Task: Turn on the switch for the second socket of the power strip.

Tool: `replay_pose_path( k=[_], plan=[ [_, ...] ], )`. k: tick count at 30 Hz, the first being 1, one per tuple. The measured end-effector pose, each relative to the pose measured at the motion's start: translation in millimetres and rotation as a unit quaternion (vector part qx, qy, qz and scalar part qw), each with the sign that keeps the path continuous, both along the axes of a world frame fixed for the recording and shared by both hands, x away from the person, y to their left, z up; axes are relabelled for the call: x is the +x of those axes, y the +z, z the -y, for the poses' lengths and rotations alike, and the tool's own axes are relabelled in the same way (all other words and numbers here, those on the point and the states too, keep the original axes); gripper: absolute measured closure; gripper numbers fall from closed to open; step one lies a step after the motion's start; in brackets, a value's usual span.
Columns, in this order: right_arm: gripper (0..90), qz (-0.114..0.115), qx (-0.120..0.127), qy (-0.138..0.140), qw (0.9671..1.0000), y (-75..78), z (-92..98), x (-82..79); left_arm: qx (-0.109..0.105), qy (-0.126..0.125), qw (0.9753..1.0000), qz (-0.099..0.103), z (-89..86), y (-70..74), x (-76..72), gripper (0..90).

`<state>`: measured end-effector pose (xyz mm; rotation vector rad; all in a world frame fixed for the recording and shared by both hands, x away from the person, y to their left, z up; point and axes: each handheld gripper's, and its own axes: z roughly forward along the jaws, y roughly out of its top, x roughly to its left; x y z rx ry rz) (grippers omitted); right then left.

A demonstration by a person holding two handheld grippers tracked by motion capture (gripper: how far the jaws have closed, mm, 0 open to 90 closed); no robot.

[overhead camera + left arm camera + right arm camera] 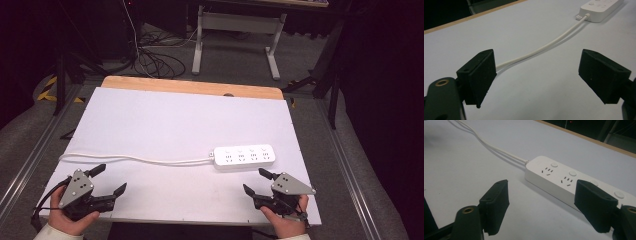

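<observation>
A white power strip with several sockets lies flat on the white table top at the right. Its white cable runs doubled leftward to the table's left edge. My right gripper stands open just in front of the strip, nothing between its jaws; in the right gripper view the strip lies close ahead of that gripper. My left gripper is open near the front left corner, just in front of the cable. Between the jaws of the left gripper is bare table.
A wooden strip borders the table's far edge. Beyond it on the floor are tangled cables and the white legs of another table. Metal rails run along both sides.
</observation>
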<state>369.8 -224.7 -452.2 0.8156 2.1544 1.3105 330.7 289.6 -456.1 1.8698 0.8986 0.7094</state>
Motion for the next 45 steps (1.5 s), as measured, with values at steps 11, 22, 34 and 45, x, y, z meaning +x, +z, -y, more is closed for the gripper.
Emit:
replay_pose_path(
  k=[11,22,34,45],
  plan=[
    [27.7,0.003,-0.002,0.002,1.0,0.6,-0.1,0.3,0.02,0.004,0.9997,0.012,0.4,2.2,-2.8,15.1],
    [27.7,0.001,-0.002,0.003,1.0,1.6,-1.1,-0.1,0.004,0.001,1.0,0.006,-0.3,2.8,-2.6,15.0],
    [38.4,-0.007,-0.02,0.003,0.9998,18.2,-3.2,6.3,0.012,0.007,0.9999,0.008,0.6,2.4,-2.9,15.2],
    [40.5,-0.009,-0.021,-0.005,0.9997,41.2,-7.0,23.5,0.013,0.007,0.9999,0.007,0.6,2.4,-3.1,15.2]
  ],
)
